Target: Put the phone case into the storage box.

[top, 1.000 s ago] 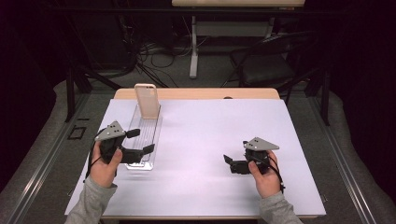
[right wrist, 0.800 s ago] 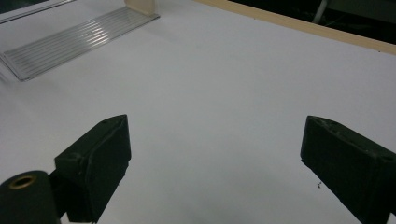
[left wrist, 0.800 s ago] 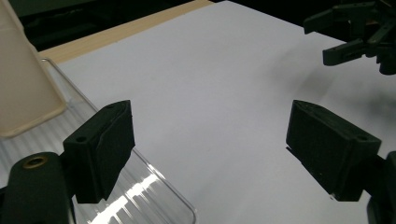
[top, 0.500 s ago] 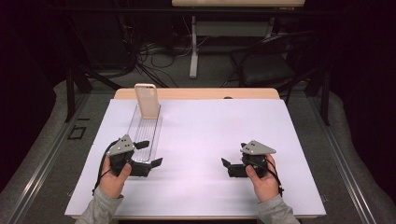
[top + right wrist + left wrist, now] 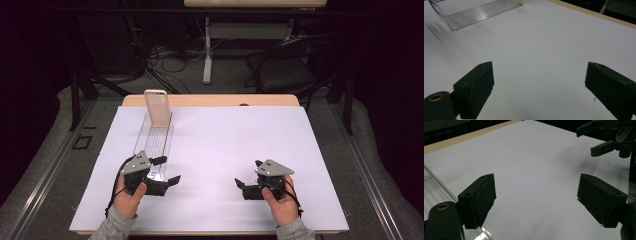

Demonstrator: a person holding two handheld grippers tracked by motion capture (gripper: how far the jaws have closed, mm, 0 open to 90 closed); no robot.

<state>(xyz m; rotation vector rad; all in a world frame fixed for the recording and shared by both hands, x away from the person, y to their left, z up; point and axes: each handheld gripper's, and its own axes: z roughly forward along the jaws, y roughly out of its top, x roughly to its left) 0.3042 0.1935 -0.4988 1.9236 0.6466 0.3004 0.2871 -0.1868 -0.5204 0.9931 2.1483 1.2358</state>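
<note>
A clear ribbed rack (image 5: 156,142) lies lengthwise on the left of the white sheet (image 5: 220,140). At its far end a tan phone-shaped slab (image 5: 157,107) stands upright. My left gripper (image 5: 167,170) sits at the rack's near end, pointing right, open with nothing between its jaws. In the left gripper view the left gripper (image 5: 536,200) frames bare sheet, with the rack (image 5: 434,192) at its left jaw. My right gripper (image 5: 248,174) rests near the front right, pointing left, open and holding nothing. In the right gripper view the right gripper (image 5: 539,85) faces the rack (image 5: 479,12) far off.
The wooden table edge (image 5: 210,100) runs along the back of the sheet. Beyond it stand a desk leg (image 5: 207,50), cables and a dark chair (image 5: 285,70). The right gripper (image 5: 609,137) shows at the top right of the left gripper view.
My left gripper has come toward the front edge along the rack and turned to point right. The right gripper has shifted slightly nearer. Both stayed open.
</note>
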